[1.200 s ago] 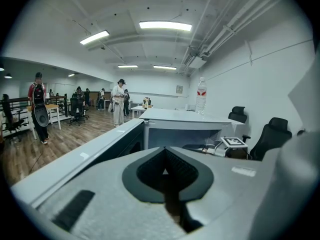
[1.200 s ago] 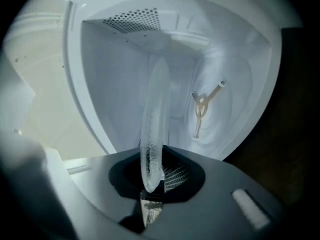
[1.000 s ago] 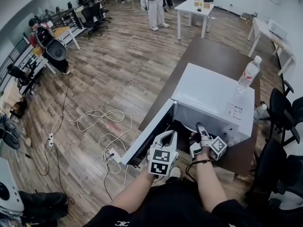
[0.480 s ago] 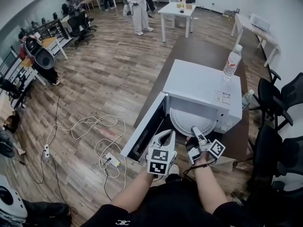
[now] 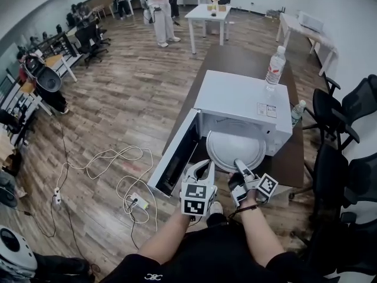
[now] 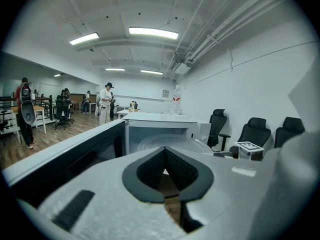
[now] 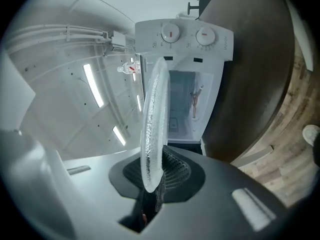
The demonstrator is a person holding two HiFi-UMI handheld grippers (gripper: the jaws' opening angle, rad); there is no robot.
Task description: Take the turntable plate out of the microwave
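Note:
The clear glass turntable plate (image 5: 235, 149) lies flat, sticking out of the front of the white microwave (image 5: 241, 102), which sits on a dark table. My right gripper (image 5: 238, 165) is shut on the plate's near rim. In the right gripper view the plate (image 7: 152, 124) shows edge-on between the pads, with the microwave's empty cavity (image 7: 187, 104) behind it. My left gripper (image 5: 203, 167) hovers just left of the plate by the open door (image 5: 174, 153). In the left gripper view its tips (image 6: 165, 151) meet with nothing between them, and the plate (image 6: 172, 143) shows beyond them.
A water bottle (image 5: 273, 66) stands on the microwave's top and a second bottle (image 5: 297, 112) on the table beside it. Black office chairs (image 5: 347, 108) crowd the right side. Cables and a power strip (image 5: 136, 202) lie on the wooden floor at left. People (image 5: 158, 7) stand far back.
The plate has slid out of the microwave towards me in the right gripper. The left gripper has drawn back alongside it.

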